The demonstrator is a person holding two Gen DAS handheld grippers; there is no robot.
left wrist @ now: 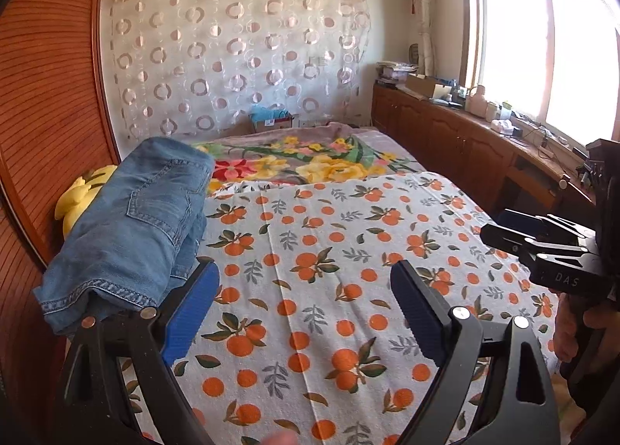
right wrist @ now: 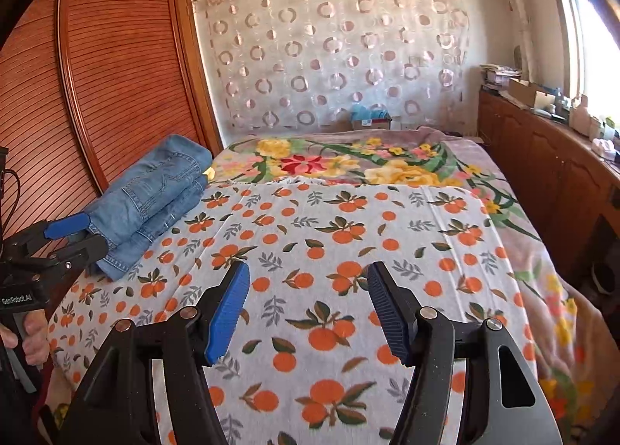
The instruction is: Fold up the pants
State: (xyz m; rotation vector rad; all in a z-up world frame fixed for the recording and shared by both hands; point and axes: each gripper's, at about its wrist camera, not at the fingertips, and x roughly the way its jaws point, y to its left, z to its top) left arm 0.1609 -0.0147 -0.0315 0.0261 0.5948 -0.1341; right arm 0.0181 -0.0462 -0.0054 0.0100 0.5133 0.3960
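Jeans [right wrist: 151,197], folded into a thick stacked bundle with a back pocket on top and the hems toward the camera, lie at the left edge of the orange-print sheet [right wrist: 348,251] on the bed, close by the slatted wooden wardrobe [right wrist: 116,57]; in the left wrist view they sit at the left edge [left wrist: 135,228], just ahead of that gripper's left finger, with a yellow plush toy [left wrist: 83,189] tucked behind them. Judging from that tidy stack, the folding itself looks done and the step in hand is letting go and drawing clear. Both tongs are empty: the left gripper [left wrist: 306,313] has its jaws spread wide over bare sheet, and in the right wrist view [right wrist: 77,236] its tips are right at the hem end of the bundle, with nothing visibly clamped between them; the right gripper [right wrist: 308,313] stands open to a moderate gap over the middle of the sheet, gripping nothing. The next move probably calls for no more than checking that the stack holds, or squaring the hems if they have slipped. Readable writing is sparse: "DAS" on the right gripper's body in the left wrist view, and "GenRobot.AI" on the left gripper's body in the right wrist view. 2 hands show only partly at the frame edges.
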